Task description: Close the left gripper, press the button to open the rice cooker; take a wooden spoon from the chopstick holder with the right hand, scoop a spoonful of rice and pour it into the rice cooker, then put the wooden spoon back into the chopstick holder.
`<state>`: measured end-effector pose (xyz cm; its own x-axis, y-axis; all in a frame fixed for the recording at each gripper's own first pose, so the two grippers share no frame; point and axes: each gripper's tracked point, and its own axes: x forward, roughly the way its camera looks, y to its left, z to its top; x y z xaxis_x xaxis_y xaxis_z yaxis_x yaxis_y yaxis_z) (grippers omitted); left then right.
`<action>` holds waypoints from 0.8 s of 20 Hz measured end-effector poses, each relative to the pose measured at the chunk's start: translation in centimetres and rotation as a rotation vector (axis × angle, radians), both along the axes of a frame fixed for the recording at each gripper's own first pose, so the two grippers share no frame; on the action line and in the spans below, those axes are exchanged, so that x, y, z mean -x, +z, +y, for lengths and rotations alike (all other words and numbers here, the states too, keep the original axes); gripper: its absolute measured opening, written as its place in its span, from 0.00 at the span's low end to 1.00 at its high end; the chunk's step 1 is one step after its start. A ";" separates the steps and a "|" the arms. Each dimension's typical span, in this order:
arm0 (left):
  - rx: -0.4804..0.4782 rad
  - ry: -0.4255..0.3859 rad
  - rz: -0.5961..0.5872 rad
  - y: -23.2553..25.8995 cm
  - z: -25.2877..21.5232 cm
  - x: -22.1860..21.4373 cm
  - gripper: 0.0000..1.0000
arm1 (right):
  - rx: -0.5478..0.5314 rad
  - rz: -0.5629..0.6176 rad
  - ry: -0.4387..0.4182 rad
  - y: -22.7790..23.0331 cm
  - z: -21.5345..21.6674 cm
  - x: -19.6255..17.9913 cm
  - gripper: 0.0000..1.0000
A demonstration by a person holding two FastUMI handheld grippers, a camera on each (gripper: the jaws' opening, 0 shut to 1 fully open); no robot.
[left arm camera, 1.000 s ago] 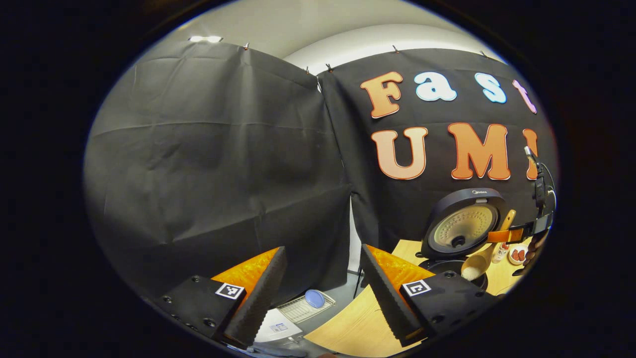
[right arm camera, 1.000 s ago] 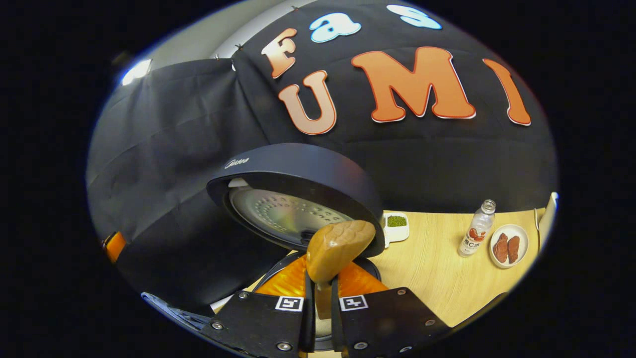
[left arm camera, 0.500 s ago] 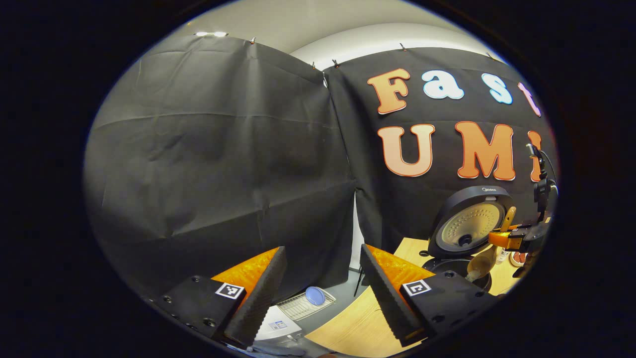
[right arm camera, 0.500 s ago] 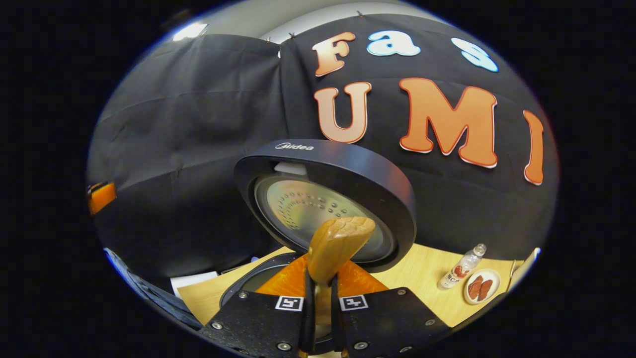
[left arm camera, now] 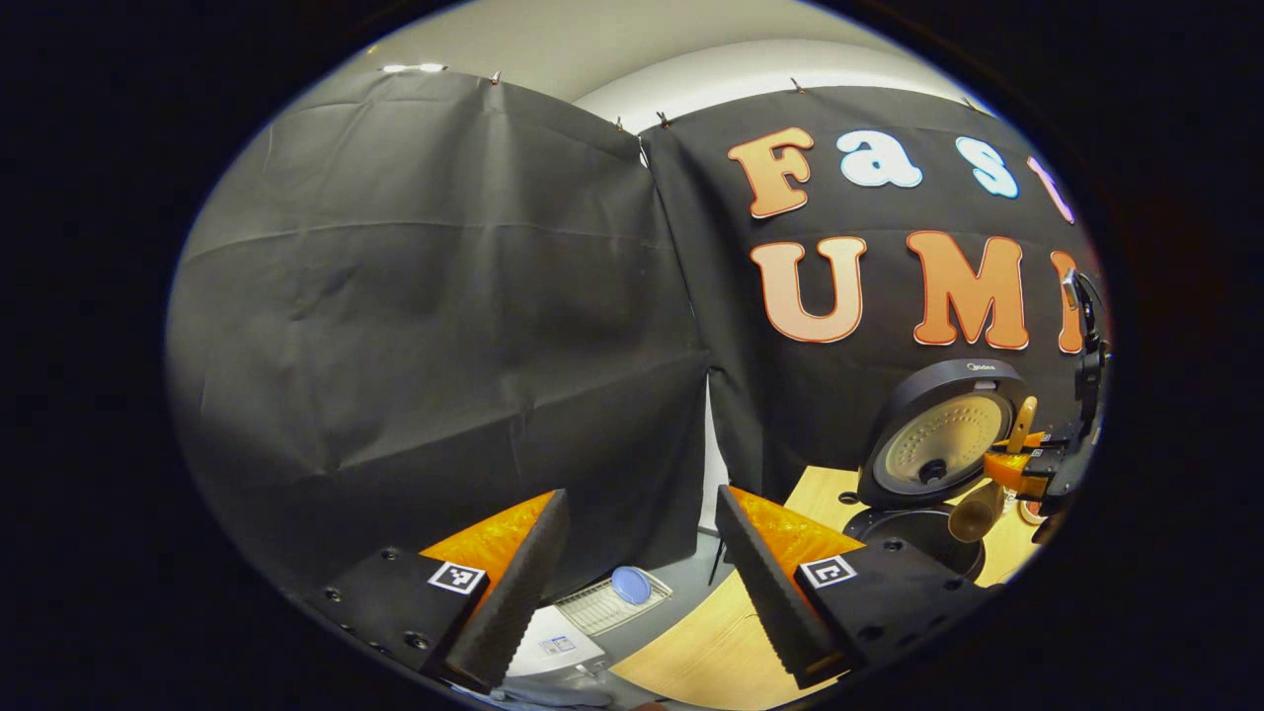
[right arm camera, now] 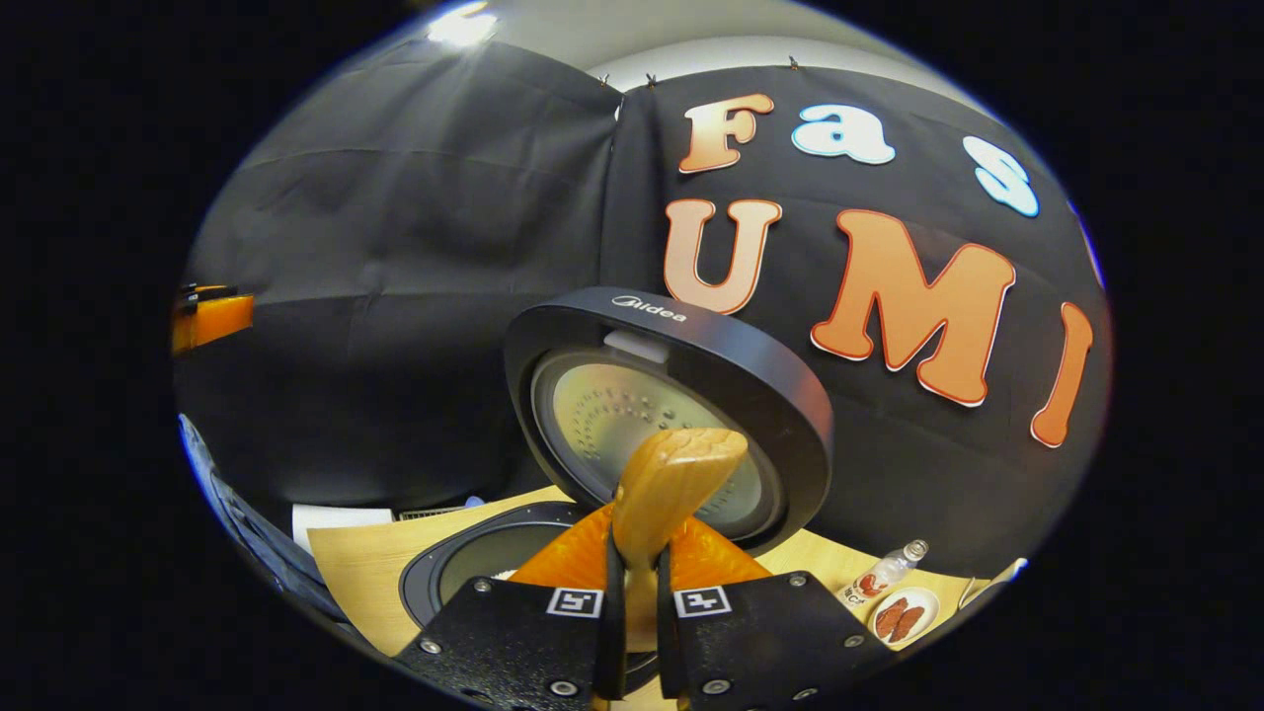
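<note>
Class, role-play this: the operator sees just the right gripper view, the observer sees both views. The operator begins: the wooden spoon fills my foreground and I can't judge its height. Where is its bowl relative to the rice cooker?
Observer: In the left gripper view, the wooden spoon hangs bowl-down just above the open pot of the rice cooker, held by the right hand-held gripper.
Operator: Is the left hand-held gripper holding anything?
Observer: No. The left hand-held gripper has its fingers wide apart with nothing between them.
Operator: Where is it?
Observer: Beyond the table edge, above a blue disc lying on a white rack.
</note>
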<state>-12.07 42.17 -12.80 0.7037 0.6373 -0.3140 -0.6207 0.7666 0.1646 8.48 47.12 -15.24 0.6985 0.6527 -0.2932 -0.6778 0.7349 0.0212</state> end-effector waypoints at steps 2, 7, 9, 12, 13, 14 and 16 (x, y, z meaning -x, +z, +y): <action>-0.002 -0.004 0.012 -0.2 -0.2 -0.2 1.00 | -0.066 0.088 -0.021 -0.4 -0.7 -0.3 0.12; 0.014 -0.036 0.011 -0.3 -1.6 -1.4 1.00 | -0.321 0.346 -0.122 0.7 -5.3 -1.5 0.11; 0.019 -0.053 0.007 -0.2 -2.3 -2.2 1.00 | -0.385 0.410 -0.168 0.8 -8.0 -1.9 0.11; 0.025 -0.077 -0.003 0.2 -3.7 -3.1 1.00 | -0.426 0.441 -0.246 0.2 -12.8 -2.1 0.11; 0.026 -0.082 -0.008 0.5 -4.1 -3.4 1.00 | -0.423 0.443 -0.277 -0.9 -15.1 -3.1 0.11; 0.025 -0.087 -0.013 0.8 -4.5 -3.6 1.00 | -0.416 0.445 -0.310 -1.5 -17.0 -3.1 0.11; 0.026 -0.098 -0.018 1.1 -5.5 -3.8 1.00 | -0.403 0.455 -0.372 -3.1 -20.8 -2.9 0.11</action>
<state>-8.23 36.71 -11.74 0.7678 0.5573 -0.3161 -0.5455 0.8274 0.1336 11.34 26.34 -18.36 0.7617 0.5141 -0.3943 -0.2432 0.7910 0.5614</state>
